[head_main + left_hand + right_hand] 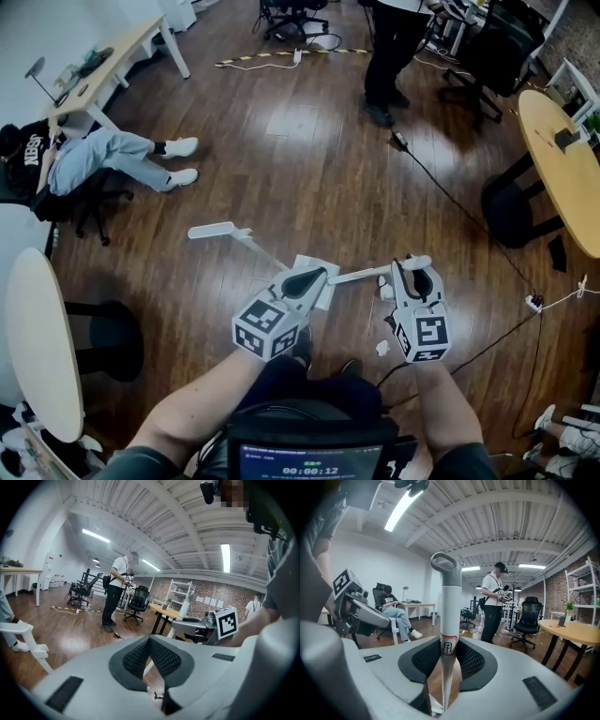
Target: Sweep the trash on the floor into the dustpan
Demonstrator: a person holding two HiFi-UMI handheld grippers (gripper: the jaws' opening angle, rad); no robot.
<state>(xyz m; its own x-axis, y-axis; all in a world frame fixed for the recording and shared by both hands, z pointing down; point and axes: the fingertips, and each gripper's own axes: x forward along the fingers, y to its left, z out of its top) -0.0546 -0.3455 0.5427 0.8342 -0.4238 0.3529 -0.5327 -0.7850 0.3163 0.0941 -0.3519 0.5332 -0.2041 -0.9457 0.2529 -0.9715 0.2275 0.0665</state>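
Right tongs (413, 270) (449, 649): clamped on the white broom handle (450, 606), which stands upright between the pads, loop end on top. In the head view the handle (361, 275) runs left toward the left tongs (306, 281).

Left tongs (150, 641): pads pressed together, nothing seen between them. Tip over the white dustpan (309, 264); contact unclear. Dustpan's long handle (211, 230) trails away left.

White trash scrap (382, 348) on the wood floor (309, 169), just beside the right tongs, apart from the dustpan.

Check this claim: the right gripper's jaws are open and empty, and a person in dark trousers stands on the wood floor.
Wrong in one respect: the right gripper is not open and empty but shut on a white handle, as the right gripper view shows. A person in dark trousers does stand on the wood floor.
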